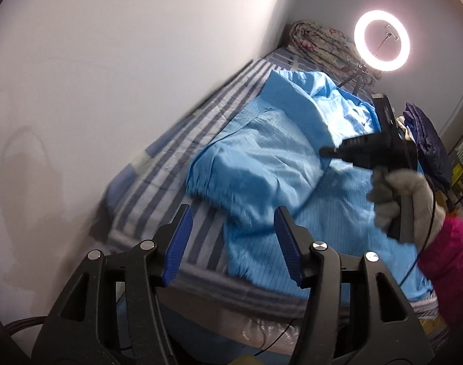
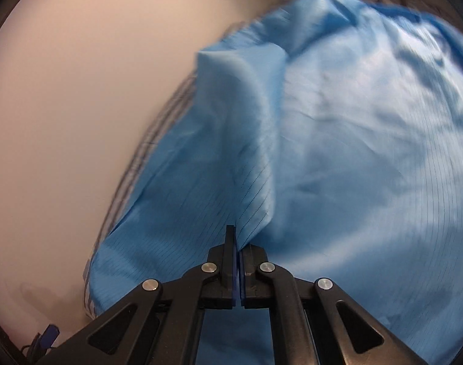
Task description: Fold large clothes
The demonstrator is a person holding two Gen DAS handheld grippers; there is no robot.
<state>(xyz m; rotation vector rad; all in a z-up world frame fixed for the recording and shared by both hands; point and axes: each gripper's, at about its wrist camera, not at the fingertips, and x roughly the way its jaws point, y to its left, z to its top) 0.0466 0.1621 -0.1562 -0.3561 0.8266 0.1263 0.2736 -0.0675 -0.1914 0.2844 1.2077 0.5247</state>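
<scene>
Garment (image 1: pixel 262 158) sprawled on bed (image 1: pixel 158 164), thin, floppy, probably slick. Pinched in right gripper (image 2: pixel 238 245) at a raised ridge; left gripper (image 1: pixel 231 243) wide, empty. Better grabbed at hems, corners.

No legible text or labels

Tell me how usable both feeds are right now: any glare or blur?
Left wrist view: the ring light blooms white at upper right, and the blue garment smears slightly along its edges. Right wrist view: no glare; the garment's far folds are motion-blurred, while the cloth pinched at the right gripper stays sharp.
</scene>
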